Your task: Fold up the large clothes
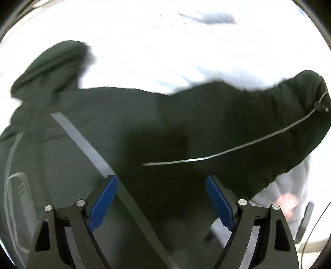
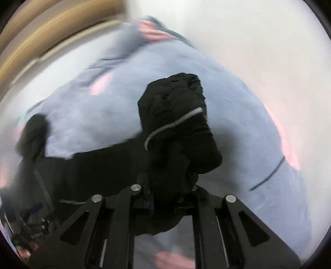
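A large black jacket (image 1: 144,128) with grey reflective stripes lies spread on a white surface (image 1: 144,41). My left gripper (image 1: 161,198) is open and hovers just above the jacket's body, its blue pads (image 1: 103,202) wide apart, holding nothing. One sleeve (image 1: 51,64) points up at the left; another part stretches to the right (image 1: 289,107). In the right wrist view my right gripper (image 2: 165,198) is shut on a bunched black sleeve end (image 2: 178,124) with a grey piping line, lifted above the surface. The rest of the jacket (image 2: 82,169) trails to the left.
A pale blue and pink garment or sheet (image 2: 124,99) lies under and behind the jacket. A wooden edge (image 2: 41,37) runs along the upper left. A grey cloth (image 1: 289,196) lies at the lower right of the left wrist view. A dark object (image 1: 217,18) lies far off.
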